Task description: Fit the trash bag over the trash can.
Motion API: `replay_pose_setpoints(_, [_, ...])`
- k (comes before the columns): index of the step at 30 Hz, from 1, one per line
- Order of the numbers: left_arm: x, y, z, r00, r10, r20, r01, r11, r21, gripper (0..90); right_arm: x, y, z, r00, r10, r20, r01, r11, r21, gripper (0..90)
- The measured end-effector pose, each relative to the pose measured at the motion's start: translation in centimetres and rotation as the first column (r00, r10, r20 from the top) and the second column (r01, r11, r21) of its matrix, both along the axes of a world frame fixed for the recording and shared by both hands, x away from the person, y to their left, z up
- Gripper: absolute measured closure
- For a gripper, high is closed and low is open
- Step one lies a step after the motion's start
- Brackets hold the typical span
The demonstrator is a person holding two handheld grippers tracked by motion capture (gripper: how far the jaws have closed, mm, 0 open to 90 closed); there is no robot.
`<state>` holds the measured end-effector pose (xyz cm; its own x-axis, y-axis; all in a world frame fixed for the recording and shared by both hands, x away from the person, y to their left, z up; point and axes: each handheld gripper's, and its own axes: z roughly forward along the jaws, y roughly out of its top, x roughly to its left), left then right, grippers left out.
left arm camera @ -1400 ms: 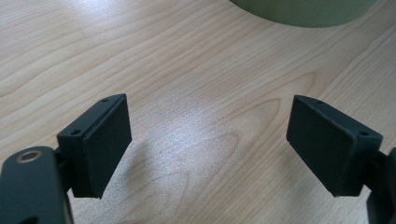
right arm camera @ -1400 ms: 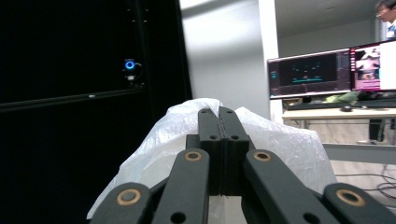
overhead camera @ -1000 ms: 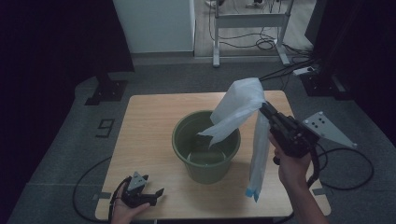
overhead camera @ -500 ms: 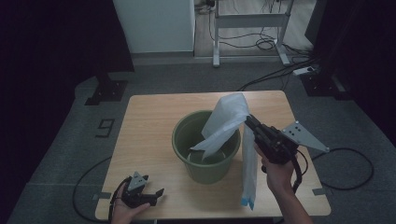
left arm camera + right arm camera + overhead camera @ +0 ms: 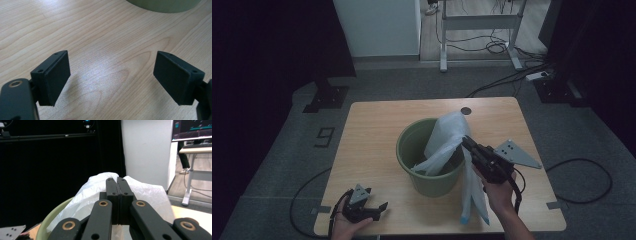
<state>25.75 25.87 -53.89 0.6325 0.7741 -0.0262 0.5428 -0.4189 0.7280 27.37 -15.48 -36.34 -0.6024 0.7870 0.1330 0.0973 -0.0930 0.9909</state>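
A green bucket (image 5: 428, 175) stands in the middle of the wooden table (image 5: 372, 130). A thin white plastic bag (image 5: 447, 135) hangs partly inside it and partly down its right outer side. My right gripper (image 5: 466, 142) is shut on the bag at the bucket's right rim; in the right gripper view its jaws (image 5: 117, 182) press together with the bag (image 5: 147, 192) bunched beyond them, above the bucket's rim (image 5: 53, 217). My left gripper (image 5: 379, 206) rests low at the table's front left, open and empty. In the left gripper view it (image 5: 111, 80) faces bare wood, with the bucket's base (image 5: 162, 5) ahead.
A small dark round hole (image 5: 466, 110) marks the table's far side. A grey three-cornered plate (image 5: 514, 152) sticks out from the right gripper. Cables (image 5: 582, 175) trail on the floor to the right, and a metal desk frame (image 5: 477, 25) stands behind.
My right gripper has come down and leftward with the bag, lowering it from above the bucket into it. The left gripper has stayed where it was.
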Motion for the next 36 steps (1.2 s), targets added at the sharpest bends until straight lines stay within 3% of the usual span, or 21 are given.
replay_pose_setpoints(16, [0.0,-0.1,-0.1,1.0,-0.004,-0.004,0.004,1.0,0.007,13.8,-0.5,1.9,-4.6,0.9914,0.079,-0.104,-0.085,0.995,-0.055,86.5])
replay_pose_setpoints(19, [0.0,-0.1,-0.1,1.0,-0.004,-0.004,0.004,1.0,0.009,13.8,-0.6,1.9,-4.8,0.9908,0.087,-0.104,-0.094,0.993,-0.065,77.6])
replay_pose_setpoints(22, [0.0,-0.1,-0.1,1.0,-0.003,-0.004,0.003,1.0,0.009,13.8,-1.2,1.5,-4.4,0.9928,0.081,-0.088,-0.087,0.994,-0.061,59.5])
replay_pose_setpoints(25, [0.0,-0.1,-0.2,1.0,-0.003,-0.005,0.003,1.0,0.009,13.8,-2.4,0.9,-4.1,0.9989,0.012,-0.046,-0.015,0.997,-0.082,45.0])
replay_pose_setpoints(31, [0.0,-0.3,-0.2,0.9999,-0.008,-0.007,0.008,0.9999,0.012,13.8,-4.0,-0.9,-4.1,0.9993,-0.025,-0.026,0.022,0.995,-0.095,35.2])
replay_pose_setpoints(36, [0.0,-0.3,-0.3,0.9999,-0.007,-0.009,0.007,0.9999,0.016,13.8,-5.0,-2.0,-4.7,0.998,-0.02,-0.061,0.014,0.995,-0.098,31.5])
